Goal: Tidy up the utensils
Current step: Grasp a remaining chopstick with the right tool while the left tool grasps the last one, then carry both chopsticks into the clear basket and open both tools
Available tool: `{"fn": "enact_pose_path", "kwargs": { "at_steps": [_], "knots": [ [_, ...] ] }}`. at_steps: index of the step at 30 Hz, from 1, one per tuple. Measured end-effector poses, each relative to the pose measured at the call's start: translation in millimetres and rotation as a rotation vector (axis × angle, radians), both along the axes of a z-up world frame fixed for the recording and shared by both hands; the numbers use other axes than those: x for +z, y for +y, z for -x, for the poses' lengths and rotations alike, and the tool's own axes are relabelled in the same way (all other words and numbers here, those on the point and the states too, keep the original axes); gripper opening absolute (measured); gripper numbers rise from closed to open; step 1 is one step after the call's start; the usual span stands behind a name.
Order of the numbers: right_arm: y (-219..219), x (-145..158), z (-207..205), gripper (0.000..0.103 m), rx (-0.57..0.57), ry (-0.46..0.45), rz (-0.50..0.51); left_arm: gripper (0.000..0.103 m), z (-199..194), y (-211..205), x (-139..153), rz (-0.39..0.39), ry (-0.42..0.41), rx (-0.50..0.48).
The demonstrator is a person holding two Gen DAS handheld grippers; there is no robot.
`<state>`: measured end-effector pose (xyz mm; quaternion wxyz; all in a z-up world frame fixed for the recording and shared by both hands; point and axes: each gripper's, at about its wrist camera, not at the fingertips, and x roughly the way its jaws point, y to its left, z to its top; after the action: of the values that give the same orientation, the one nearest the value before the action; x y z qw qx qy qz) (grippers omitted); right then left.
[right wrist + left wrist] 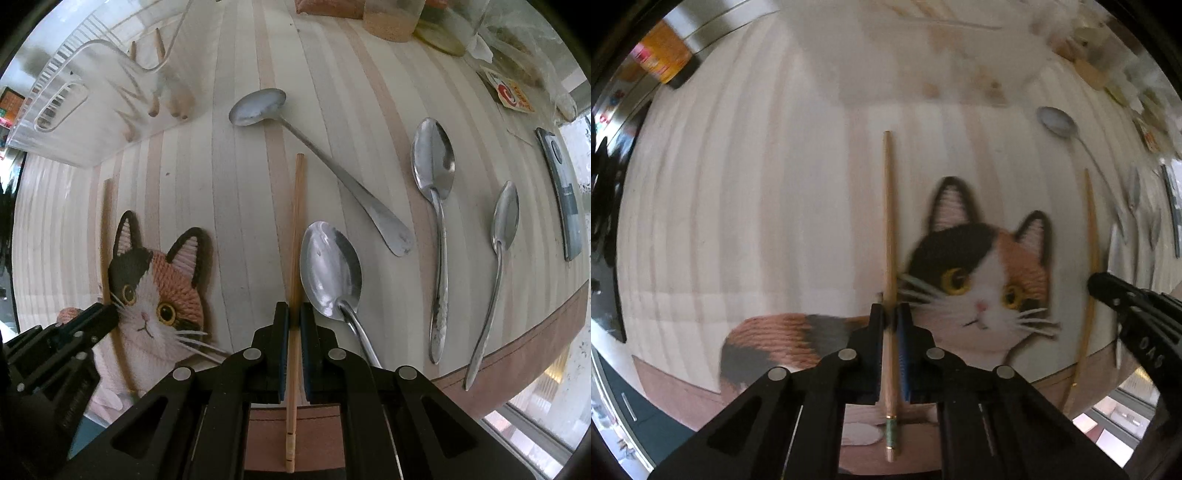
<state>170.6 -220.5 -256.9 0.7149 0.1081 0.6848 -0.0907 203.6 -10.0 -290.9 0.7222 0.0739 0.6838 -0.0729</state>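
The left gripper [891,314] has its jaws pinching a light wooden chopstick with a green band [889,236], held over the striped cloth-covered bench [757,184] beside the embroidered calico cat patch [982,280]. The right gripper [293,314] pinches a plain bamboo chopstick [296,229] just beside a large steel spoon [330,269]. Three more steel spoons [434,173] lie toward the bench's right edge. A clear plastic utensil holder [74,103] stands at the far left corner.

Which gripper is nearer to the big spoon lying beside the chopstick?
Right. The right gripper sits directly beside the big spoon; the left gripper is farther away, across the cat patch.
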Motion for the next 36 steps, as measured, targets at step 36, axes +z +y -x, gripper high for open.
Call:
{"fn": "enact_pose_path", "kwargs": {
  "at_steps": [36],
  "knots": [
    [103.3,-31.1,-2.9,0.028,0.223,0.087,0.011,0.005,2.8,48.3,-0.4,-0.007,0.005,0.085]
  ]
}}
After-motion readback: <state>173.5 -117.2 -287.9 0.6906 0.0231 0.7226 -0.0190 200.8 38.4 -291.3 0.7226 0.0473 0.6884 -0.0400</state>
